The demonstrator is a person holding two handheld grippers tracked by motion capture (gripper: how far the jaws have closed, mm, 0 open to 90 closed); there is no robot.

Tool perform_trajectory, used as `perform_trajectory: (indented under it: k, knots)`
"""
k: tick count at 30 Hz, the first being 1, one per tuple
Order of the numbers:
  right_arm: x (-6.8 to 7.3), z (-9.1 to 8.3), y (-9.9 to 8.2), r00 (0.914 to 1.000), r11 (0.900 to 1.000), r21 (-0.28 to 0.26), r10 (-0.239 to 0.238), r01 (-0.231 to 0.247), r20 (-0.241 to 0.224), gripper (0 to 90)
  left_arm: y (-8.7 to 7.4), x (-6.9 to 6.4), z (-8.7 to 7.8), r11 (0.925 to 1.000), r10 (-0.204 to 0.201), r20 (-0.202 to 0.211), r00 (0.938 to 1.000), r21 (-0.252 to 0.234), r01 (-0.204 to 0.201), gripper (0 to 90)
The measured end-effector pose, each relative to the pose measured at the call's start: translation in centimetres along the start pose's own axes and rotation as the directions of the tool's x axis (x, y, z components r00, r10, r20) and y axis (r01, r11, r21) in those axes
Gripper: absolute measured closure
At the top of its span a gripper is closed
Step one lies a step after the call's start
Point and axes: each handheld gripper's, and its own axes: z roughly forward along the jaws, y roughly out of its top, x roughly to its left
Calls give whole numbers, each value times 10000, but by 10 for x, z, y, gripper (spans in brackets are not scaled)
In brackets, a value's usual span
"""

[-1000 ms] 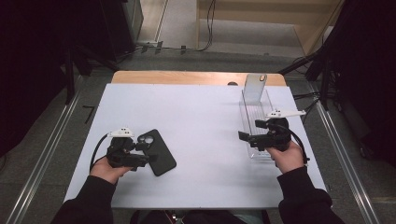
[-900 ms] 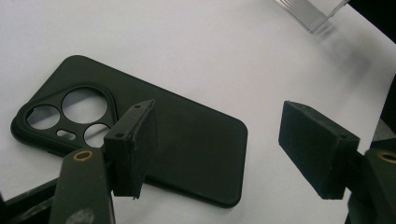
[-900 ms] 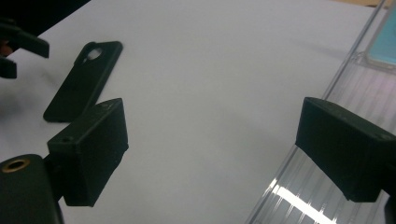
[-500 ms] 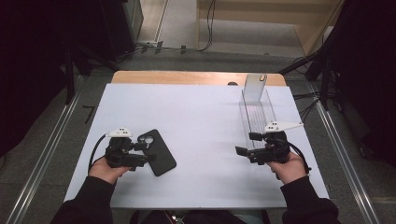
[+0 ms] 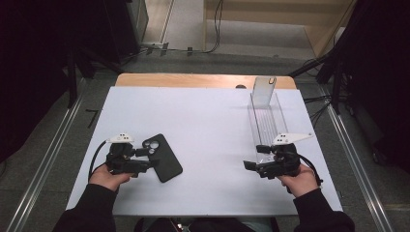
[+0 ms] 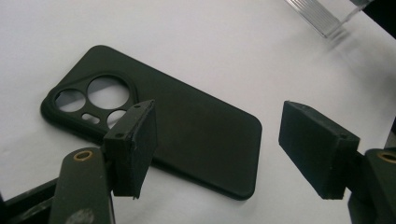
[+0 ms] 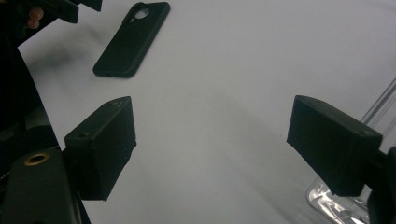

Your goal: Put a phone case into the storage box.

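Right gripper has slid back toward the person along the clear plastic tray since a second ago and now sits just off its near end, jaws narrowing a bit but spread with only bare white table between them. Left gripper hasn't budged, jaws apart over the black phone case, which lies flat at the table's near left.

I am working at a white table with a wooden far edge, grey floor and cables lying beyond.
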Motion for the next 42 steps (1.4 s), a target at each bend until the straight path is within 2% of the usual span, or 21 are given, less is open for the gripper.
perform_trajectory:
  k: [8,14,17,19,22,23,25,29,31,36,39,41,42]
  knots:
    - [3,2,-4,9998,9996,211,-193,195,-109,138,-3,8,-7,9998,-195,-320,9993,-46,193,282]
    - [3,4,-5,9992,9989,286,-378,381,-115,138,-3,22,-13,9953,-970,-801,9921,-155,961,301]
    - [4,6,-5,9989,9985,316,-449,453,-114,138,-4,29,-13,9929,-1193,-1225,9853,-108,1189,462]
    - [5,6,-5,9987,9981,353,-495,499,-124,138,-4,33,-11,9930,-1174,-1369,9836,-12,1184,609]
    - [5,6,-5,9985,9981,327,-527,531,-119,137,-5,36,-7,9956,-875,-1340,9871,211,911,872]
    - [5,6,-5,9985,9981,321,-528,531,-113,138,-4,36,-5,9941,-1008,-1317,9862,258,1050,900]
    - [5,6,-5,9983,9978,330,-576,579,-97,138,-3,39,-1,9907,-1254,-1280,9838,361,1310,900]
    - [6,6,-5,9980,9975,313,-627,631,-118,138,-3,47,7,9823,-1789,-1694,9692,247,1856,900]
    - [6,7,-5,9978,9973,314,-658,661,-119,138,-3,50,10,9807,-1856,-1864,9648,266,1938,900]
    - [6,8,-6,9972,9966,351,-736,739,-103,137,-3,55,20,9803,-1730,-2113,9620,574,1889,900]
    - [6,8,-6,9973,9967,362,-722,725,-93,138,-3,56,24,9822,-1644,-2071,9644,555,1793,900]
    - [6,8,-6,9973,9967,364,-727,730,-75,138,-1,57,26,9780,-1910,-2000,9610,448,2037,900]
    - [6,9,-7,9973,9966,366,-735,737,-58,137,0,58,27,9781,-1903,-2044,9602,450,2034,900]
